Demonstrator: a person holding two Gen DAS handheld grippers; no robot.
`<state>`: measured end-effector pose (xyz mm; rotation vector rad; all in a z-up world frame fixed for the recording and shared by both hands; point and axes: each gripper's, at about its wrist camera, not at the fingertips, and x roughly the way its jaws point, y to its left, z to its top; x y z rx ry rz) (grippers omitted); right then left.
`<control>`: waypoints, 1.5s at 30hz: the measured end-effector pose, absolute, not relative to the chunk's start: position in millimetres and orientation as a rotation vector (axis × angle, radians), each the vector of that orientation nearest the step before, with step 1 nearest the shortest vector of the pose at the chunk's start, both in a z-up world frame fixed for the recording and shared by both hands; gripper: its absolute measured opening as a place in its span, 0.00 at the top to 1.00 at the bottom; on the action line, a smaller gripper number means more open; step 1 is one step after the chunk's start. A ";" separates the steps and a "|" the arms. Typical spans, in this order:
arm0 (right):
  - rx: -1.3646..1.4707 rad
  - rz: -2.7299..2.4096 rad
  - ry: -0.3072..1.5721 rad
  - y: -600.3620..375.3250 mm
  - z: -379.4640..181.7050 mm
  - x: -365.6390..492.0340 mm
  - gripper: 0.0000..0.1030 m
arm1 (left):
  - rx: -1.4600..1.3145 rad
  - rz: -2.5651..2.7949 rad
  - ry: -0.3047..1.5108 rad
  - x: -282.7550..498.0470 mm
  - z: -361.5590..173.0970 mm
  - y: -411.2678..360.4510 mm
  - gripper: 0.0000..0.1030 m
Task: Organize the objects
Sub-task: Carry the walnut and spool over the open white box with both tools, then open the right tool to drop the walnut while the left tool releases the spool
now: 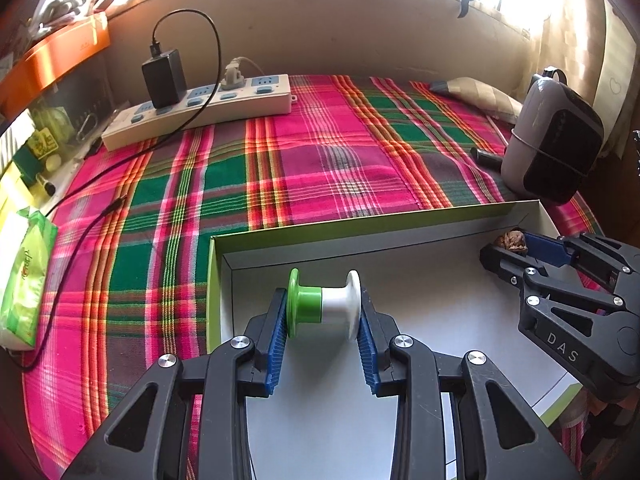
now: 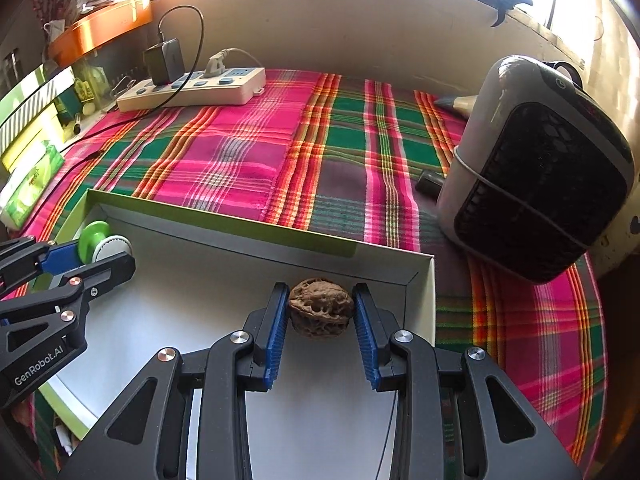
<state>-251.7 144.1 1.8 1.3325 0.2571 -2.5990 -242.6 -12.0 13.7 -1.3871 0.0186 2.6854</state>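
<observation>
Spool [image 1: 324,303] lies with its axis left-right, green end left, clamped in the left tool [image 1: 325,322]; right tool [image 2: 321,312], marked "DAS", grips a walnut [image 2: 321,306].

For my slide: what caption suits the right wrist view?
Right gripper holds a walnut over the box; left gripper holds a spool.

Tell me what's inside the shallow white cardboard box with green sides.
Over the white cardboard box, the left gripper grips a green-and-white plastic spool; the right gripper grips a brown wrinkled walnut. The grippers cover the near floor.
</observation>
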 end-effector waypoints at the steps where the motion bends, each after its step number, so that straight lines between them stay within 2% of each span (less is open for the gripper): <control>1: 1.332 -2.600 0.261 143.6 1.8 -251.4 0.67 | -1.388 2.685 0.026 -242.9 13.4 -11.2 0.71; 7: 1.333 -2.603 0.263 143.1 1.5 -251.4 0.66 | -1.394 2.688 0.041 -243.9 13.0 -10.5 0.71; 9: 1.338 -2.604 0.262 143.1 1.3 -251.5 0.59 | -1.397 2.687 0.041 -244.5 13.3 -10.3 0.70; 14: 1.338 -2.603 0.251 142.8 1.4 -250.6 0.57 | -1.395 2.683 0.024 -243.7 14.1 -11.0 0.68; 18: 1.330 -2.610 0.232 143.6 3.6 -248.2 0.50 | -1.394 2.683 0.003 -241.4 16.1 -12.2 0.65; 45: 1.233 -2.672 0.141 157.5 32.4 -200.3 0.49 | -1.292 2.750 -0.079 -188.0 46.5 -26.4 0.62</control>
